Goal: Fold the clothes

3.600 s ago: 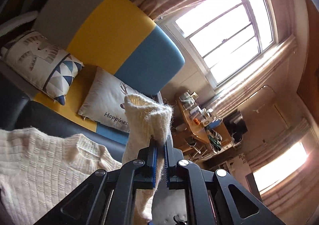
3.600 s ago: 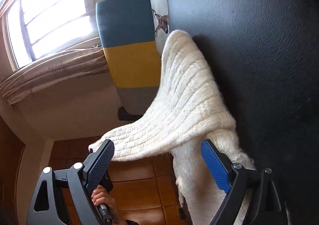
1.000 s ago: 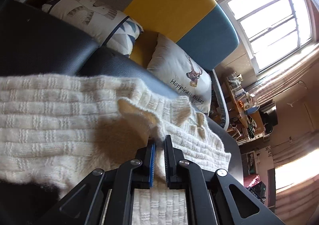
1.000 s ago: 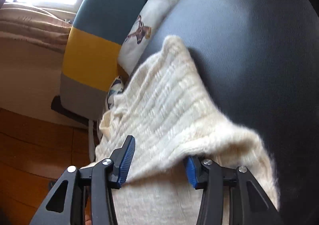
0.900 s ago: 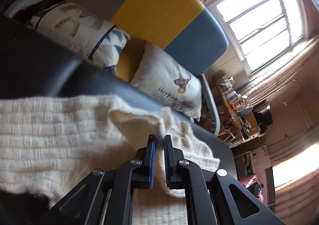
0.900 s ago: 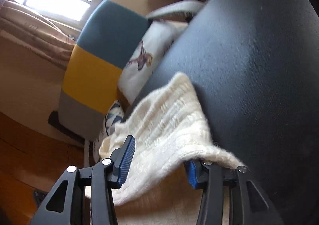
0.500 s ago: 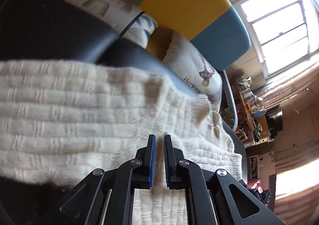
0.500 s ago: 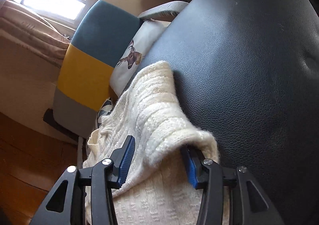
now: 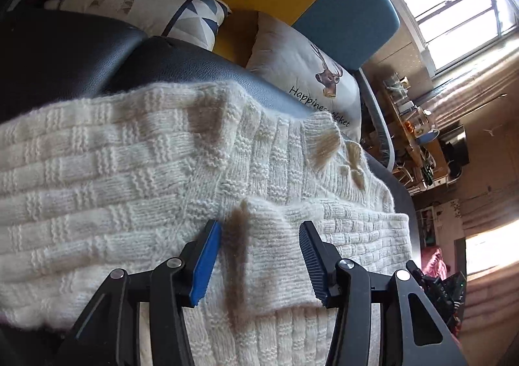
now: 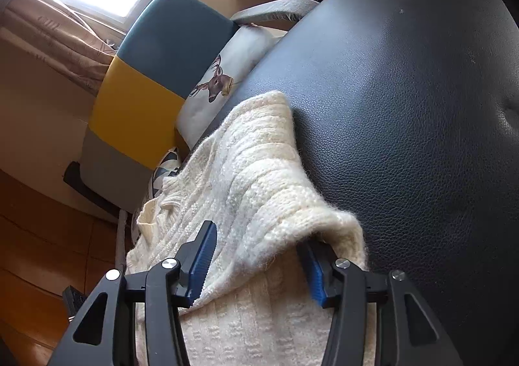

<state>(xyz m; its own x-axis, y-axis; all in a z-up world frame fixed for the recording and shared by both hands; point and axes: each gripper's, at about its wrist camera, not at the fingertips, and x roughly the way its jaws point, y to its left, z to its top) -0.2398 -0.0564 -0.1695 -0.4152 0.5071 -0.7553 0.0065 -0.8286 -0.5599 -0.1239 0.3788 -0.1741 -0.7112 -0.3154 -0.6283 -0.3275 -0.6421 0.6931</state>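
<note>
Your left tongs (image 9: 259,255) and right tongs (image 10: 259,263) are hanging released over the sweater (image 9: 113,171), running frame-left to right across the black cushion (image 10: 421,106); bare leather is showing upper right.

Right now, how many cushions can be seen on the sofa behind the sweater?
2. A triangle-patterned cushion lies at the grey and yellow end of the sofa; a deer-print cushion sits beside it against the blue section. The sweater may hide others.

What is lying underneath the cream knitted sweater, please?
The cream knitted sweater rests on a black leather cushion, which shows along its far edge. Whatever lies beneath the sweater's middle is covered.
</note>
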